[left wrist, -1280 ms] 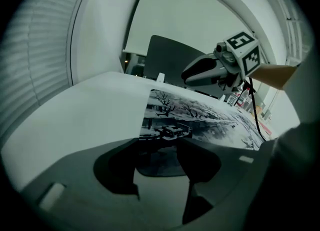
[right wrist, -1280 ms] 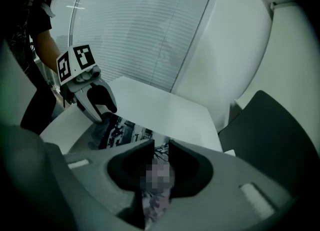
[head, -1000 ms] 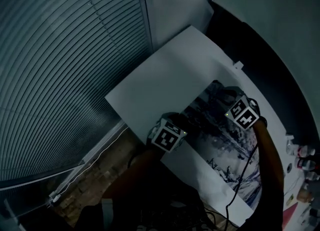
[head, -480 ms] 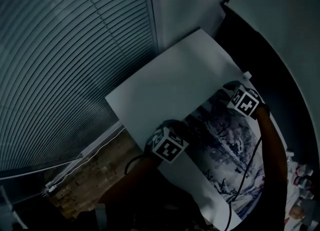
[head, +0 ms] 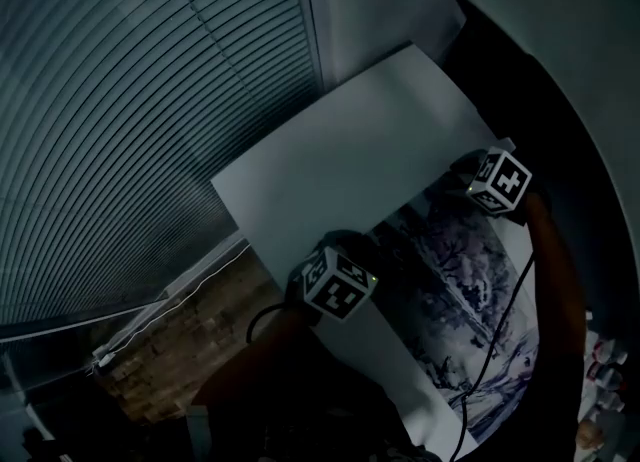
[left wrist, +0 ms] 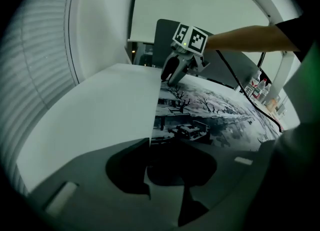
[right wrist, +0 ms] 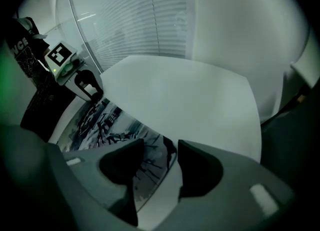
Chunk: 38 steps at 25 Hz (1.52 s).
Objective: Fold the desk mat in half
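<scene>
Grey ink-print desk mat [head: 460, 285] flat on white bench [head: 330, 150], its edge between the jaws of left gripper [left wrist: 147, 161], just narrowing but not yet pinching, and right gripper [right wrist: 161, 161], just spread wide; grasping step, next probably both pinch and lift that edge over.

Blinds, brick floor and oddments at the edges

Slatted blinds [head: 130, 100] filled the upper left of the head view, with a pale wall column [head: 380, 0] beside them at top centre. Under the blinds, at lower left, a brick-patterned floor [head: 190, 350] showed, crossed by a thin white cord [head: 170, 306]. A few small bottles [head: 608, 355] stood at the lower right edge. In the right gripper view, a black panel [right wrist: 25, 60] with white lettering stood at the upper left.
</scene>
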### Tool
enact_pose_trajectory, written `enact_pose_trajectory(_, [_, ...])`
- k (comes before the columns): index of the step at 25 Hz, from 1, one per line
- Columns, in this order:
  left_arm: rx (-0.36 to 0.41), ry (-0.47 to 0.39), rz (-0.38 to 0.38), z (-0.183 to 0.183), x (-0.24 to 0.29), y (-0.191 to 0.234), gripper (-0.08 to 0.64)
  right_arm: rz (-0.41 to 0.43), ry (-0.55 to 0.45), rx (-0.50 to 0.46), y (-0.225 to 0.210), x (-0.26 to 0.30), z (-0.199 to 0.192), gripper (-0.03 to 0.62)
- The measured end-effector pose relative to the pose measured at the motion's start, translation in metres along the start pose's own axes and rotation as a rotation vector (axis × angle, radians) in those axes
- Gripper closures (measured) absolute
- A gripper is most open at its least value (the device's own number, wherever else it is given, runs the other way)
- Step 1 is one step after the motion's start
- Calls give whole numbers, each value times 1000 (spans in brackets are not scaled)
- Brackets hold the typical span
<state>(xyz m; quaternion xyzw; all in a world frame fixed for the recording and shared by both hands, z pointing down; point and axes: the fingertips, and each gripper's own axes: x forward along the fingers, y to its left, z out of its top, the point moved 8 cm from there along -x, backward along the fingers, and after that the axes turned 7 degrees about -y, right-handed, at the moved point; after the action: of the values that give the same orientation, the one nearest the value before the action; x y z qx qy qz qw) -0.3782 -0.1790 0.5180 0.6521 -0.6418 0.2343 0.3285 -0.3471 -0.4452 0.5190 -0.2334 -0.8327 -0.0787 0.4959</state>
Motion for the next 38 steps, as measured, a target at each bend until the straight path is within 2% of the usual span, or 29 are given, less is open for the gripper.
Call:
enact_pose_trajectory(4, [8, 0, 17, 0, -2, -2, 423, -6, -15, -14, 5, -2, 1, 394])
enact_pose_trajectory(6, [2, 3, -23, 0, -2, -5, 420, -9, -17, -20, 7, -2, 2, 410])
enact_pose_trajectory(8, [13, 10, -74, 1, -2, -11, 347, -10, -10, -20, 8, -3, 2, 420])
enact_pose_trajectory(10, [40, 16, -92, 2, -2, -15, 309, -11, -8, -18, 10, -4, 3, 432])
enact_pose_trajectory(14, [66, 21, -59, 0, -1, -15, 307, -16, -16, -12, 15, -3, 2, 473])
enact_pose_trajectory(18, [76, 2, -15, -3, 0, -18, 308, -12, -30, -11, 22, -2, 0, 557])
enact_pose_trajectory(20, [79, -3, -4, -3, -2, -20, 309, -25, -34, -20, 26, -2, 1, 560])
enact_pose_trajectory(22, [85, -3, 0, -3, -2, -23, 346, -41, -37, -23, 27, -2, 0, 561])
enact_pose_trajectory(27, [72, -6, 4, -3, -1, -24, 373, -75, -25, -65, 32, -2, 1, 563])
enact_pose_trajectory(31, [19, -18, -8, -1, -2, -24, 496, -114, -41, -107, 39, -7, 2, 565])
enact_pose_trajectory(34, [32, -40, -3, 3, -8, -31, 516, -142, -79, -118, 46, -19, 4, 565])
enact_pose_trajectory(38, [8, -74, -27, 12, -21, -37, 522, -184, -118, -134, 57, -37, 4, 566])
